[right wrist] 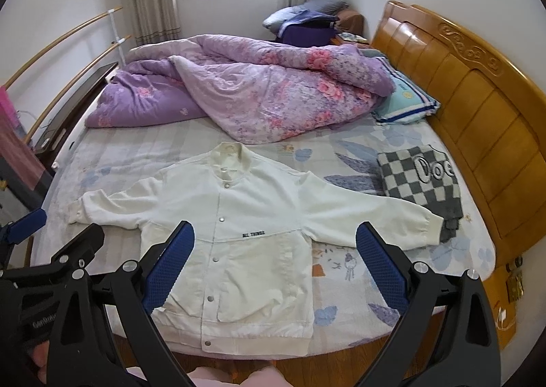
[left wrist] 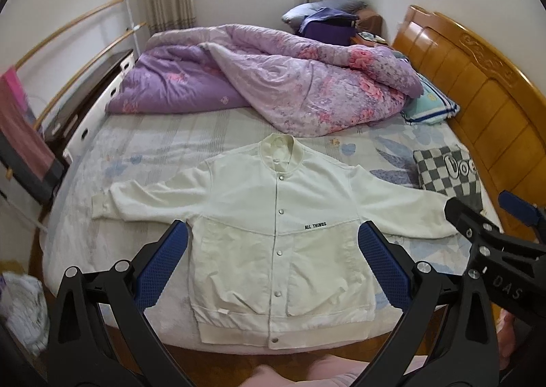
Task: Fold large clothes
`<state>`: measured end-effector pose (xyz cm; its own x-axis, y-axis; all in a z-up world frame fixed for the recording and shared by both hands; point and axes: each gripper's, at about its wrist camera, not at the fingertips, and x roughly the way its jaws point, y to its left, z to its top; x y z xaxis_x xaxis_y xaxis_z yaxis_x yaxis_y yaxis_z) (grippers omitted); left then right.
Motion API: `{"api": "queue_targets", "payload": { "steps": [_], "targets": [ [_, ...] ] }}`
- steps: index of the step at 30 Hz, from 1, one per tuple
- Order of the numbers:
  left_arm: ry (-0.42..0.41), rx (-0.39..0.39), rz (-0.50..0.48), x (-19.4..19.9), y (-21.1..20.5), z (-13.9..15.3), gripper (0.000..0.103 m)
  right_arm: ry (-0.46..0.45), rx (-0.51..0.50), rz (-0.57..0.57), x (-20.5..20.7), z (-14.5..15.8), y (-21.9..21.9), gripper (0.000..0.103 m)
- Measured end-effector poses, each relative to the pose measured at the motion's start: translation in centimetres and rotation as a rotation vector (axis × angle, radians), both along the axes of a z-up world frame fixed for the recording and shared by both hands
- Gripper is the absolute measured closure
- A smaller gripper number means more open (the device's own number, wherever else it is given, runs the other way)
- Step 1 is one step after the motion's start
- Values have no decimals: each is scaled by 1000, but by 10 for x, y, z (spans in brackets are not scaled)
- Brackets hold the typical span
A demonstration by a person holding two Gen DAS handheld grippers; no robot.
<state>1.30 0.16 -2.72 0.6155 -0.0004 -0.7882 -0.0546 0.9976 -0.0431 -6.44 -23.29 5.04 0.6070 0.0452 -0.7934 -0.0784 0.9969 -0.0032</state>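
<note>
White cloth, the jacket (left wrist: 279,216) lies flat on the bed (left wrist: 143,148), front up, snapped closed, both sleeves spread out. My left gripper (left wrist: 273,250) and right gripper (right wrist: 274,250) hang above it, released, holding nothing. I should pinch one cuff (right wrist: 423,226) low and fold the sleeve across the chest without dragging the body.

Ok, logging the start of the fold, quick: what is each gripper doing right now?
Left gripper: jaws open, holding nothing, above the white jacket.
Right gripper: jaws open, holding nothing, also off the jacket.
</note>
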Motion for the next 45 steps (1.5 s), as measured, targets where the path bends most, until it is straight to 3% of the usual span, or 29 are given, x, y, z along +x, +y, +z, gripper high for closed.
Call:
{"api": "queue_targets", "payload": {
  "steps": [10,15,19,29,35,45],
  "targets": [
    [39,-18,141,5,21,-3,4,23,48,215,22,-6,24,11],
    [58,-47,257,-4,44,-7,4,53,78,354,32,-13,48,12],
    [77,-22,355,-13,66,-11,4,88,78,443,38,-19,76,13],
    [30,-166,471,-30,158,-23,4,178,104,599,53,-42,160,17],
    [3,-245,476,-13,244,-47,4,222,66,566,79,-70,229,19],
    [92,-373,480,45,388,-110,4,317,29,407,128,-117,314,21]
  ]
}}
